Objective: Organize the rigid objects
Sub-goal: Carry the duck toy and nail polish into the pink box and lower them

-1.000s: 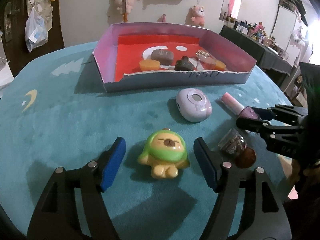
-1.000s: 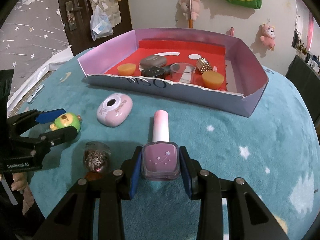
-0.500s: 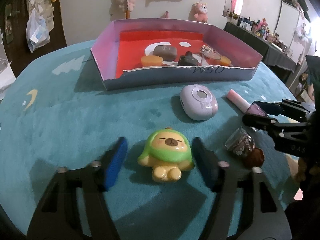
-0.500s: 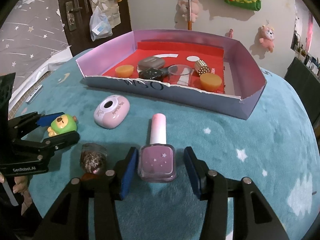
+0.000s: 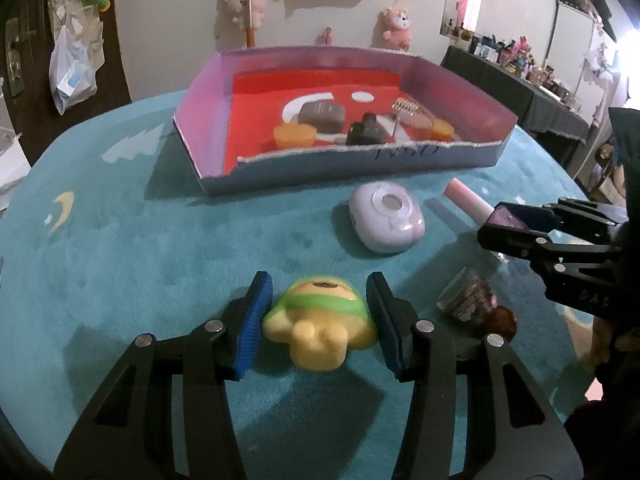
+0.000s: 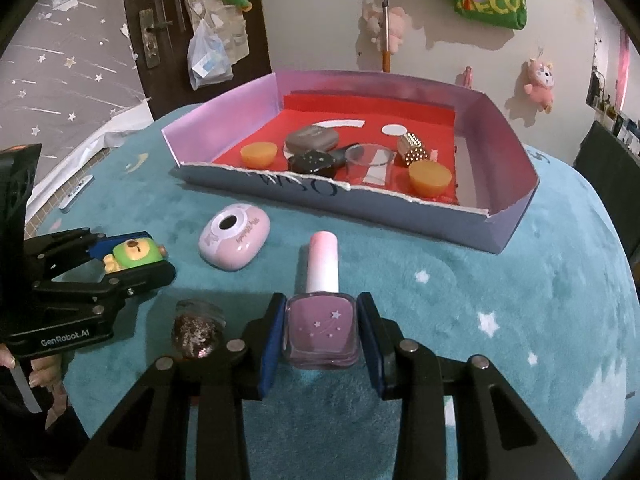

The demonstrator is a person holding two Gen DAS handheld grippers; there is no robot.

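Left wrist view: my left gripper (image 5: 318,316) has just been closing, pads against the toy (image 5: 320,326); squeeze evenly, lift straight, box (image 5: 360,168) ahead.

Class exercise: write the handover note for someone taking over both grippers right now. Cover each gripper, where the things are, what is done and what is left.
Left gripper: jaws just closed on the toy figure.
Right gripper: closed on the nail polish bottle after a brief loosening.
Both things sit on the blue cloth.
Done: several small things lie in the box.
Left: these two, the pink case, the glitter jar.
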